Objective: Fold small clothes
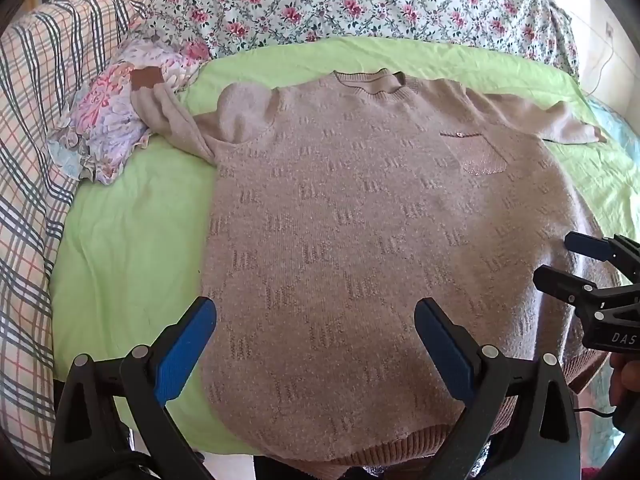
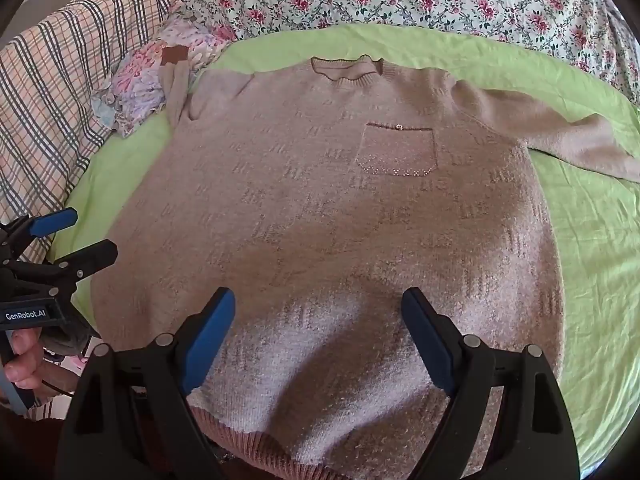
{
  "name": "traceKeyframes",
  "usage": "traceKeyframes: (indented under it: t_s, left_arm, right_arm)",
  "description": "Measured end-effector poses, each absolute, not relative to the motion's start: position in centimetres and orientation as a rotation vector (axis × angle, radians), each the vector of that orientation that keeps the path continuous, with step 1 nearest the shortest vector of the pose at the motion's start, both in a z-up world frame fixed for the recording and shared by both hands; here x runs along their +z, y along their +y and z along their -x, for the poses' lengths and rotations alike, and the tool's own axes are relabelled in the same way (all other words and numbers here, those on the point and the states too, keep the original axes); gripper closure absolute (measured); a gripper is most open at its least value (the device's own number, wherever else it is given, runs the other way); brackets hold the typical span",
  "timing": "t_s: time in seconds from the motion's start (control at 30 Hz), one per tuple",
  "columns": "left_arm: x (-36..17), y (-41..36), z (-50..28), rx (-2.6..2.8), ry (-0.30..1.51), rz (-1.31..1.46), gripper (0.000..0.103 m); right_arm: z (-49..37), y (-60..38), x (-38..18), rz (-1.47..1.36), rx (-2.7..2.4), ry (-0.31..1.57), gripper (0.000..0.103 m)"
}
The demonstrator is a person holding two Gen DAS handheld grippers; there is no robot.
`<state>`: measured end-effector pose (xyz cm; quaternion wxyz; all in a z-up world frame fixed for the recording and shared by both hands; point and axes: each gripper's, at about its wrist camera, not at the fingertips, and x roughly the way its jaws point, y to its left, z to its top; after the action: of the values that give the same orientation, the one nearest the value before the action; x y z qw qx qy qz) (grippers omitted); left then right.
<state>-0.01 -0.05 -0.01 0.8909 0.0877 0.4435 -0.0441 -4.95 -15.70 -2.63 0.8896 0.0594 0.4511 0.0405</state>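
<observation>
A beige knitted sweater (image 1: 352, 216) lies flat, front up, on a green sheet (image 1: 120, 240), collar at the far side, chest pocket (image 2: 396, 148) showing. Its left sleeve (image 1: 172, 120) runs onto a floral cloth; its right sleeve (image 2: 560, 136) stretches out to the right. My left gripper (image 1: 316, 344) is open and empty above the sweater's lower left part. My right gripper (image 2: 318, 332) is open and empty above the hem (image 2: 256, 444). Each gripper shows at the edge of the other's view, the right gripper (image 1: 560, 260) and the left gripper (image 2: 86, 236).
A crumpled floral cloth (image 1: 116, 128) lies at the sweater's far left. A plaid blanket (image 1: 28, 160) borders the left side and a flowered quilt (image 1: 340, 0) the far side. The green sheet (image 2: 592, 264) extends to the right of the sweater.
</observation>
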Motion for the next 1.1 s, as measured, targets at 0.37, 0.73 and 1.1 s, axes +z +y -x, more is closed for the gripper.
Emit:
traceKeyframes:
  t_s: [0.37, 0.73, 1.1]
  left_arm:
    - [0.0, -0.4, -0.1, -0.085, 0.932, -0.192, 0.003]
    - [-0.1, -0.1, -0.1, -0.086, 0.937, -0.195, 0.003]
    - [-0.2, 0.0, -0.3, -0.090, 0.935, -0.178, 0.003]
  right_arm:
    - [5.1, -15.1, -2.6, -0.133, 0.086, 0.939, 0.017]
    - [4.9, -15.6, -2.1, -0.127, 0.093, 0.924, 0.017]
    - [5.0, -15.7, -1.6, -0.128, 0.095, 0.922, 0.017]
